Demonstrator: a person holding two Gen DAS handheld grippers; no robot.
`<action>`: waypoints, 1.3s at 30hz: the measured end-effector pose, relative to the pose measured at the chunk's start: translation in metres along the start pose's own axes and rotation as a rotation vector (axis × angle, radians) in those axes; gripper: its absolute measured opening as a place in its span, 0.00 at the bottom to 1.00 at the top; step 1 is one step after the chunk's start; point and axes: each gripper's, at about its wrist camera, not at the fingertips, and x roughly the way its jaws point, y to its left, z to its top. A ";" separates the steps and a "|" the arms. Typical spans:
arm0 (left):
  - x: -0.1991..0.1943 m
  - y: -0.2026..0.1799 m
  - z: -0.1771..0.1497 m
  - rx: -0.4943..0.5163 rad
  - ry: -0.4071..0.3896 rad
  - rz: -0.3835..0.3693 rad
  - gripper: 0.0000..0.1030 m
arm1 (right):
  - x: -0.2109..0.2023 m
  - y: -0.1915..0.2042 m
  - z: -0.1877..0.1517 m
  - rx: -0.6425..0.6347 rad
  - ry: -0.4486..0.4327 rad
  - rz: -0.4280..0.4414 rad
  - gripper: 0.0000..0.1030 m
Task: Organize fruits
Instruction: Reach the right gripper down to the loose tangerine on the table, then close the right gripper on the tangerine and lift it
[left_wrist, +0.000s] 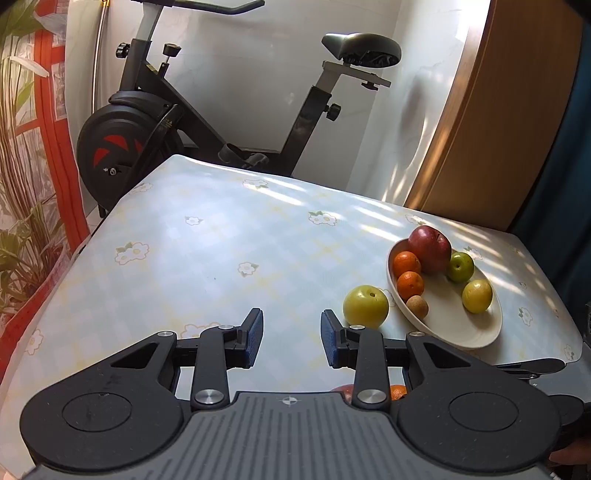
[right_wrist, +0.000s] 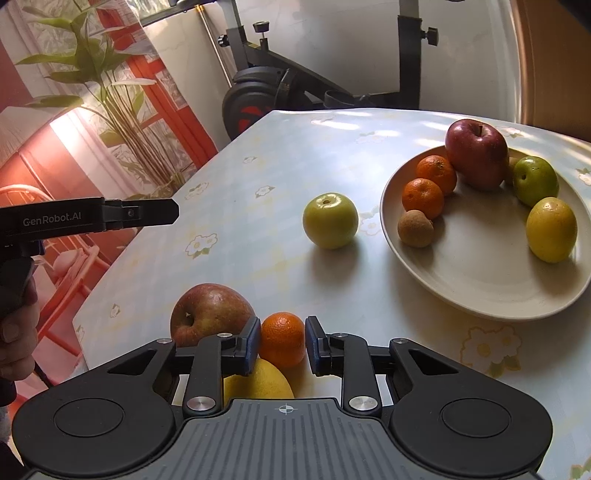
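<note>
Right gripper: clenched on a small orange, both blue pads pressing its sides, low over the table.
Left gripper: released, nothing between the blue pads, hovering above bare tablecloth; seen side-on at the left edge of the right wrist view, with part of a hand below it.
Table: pale checked cloth with flower prints.
Plate: cream, on the right part of the table; holding a red apple, two oranges touching each other, a brown kiwi-like fruit, a green fruit and a yellow fruit.
Loose green apple: on the cloth just beside the plate's left rim.
Red-yellow apple: on the cloth, next to the gripped orange.
Yellow fruit under gripper: partly hidden beneath the right gripper.
Background: exercise bike behind the table.
</note>
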 end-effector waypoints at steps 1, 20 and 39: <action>0.000 0.000 0.000 0.000 0.001 0.000 0.35 | 0.000 -0.001 -0.001 0.000 0.000 0.002 0.22; 0.003 -0.002 -0.002 0.004 0.012 -0.002 0.35 | -0.016 -0.022 -0.001 0.051 -0.047 -0.089 0.12; 0.005 -0.002 -0.003 0.003 0.019 -0.004 0.35 | -0.001 -0.006 0.002 -0.017 0.006 -0.078 0.32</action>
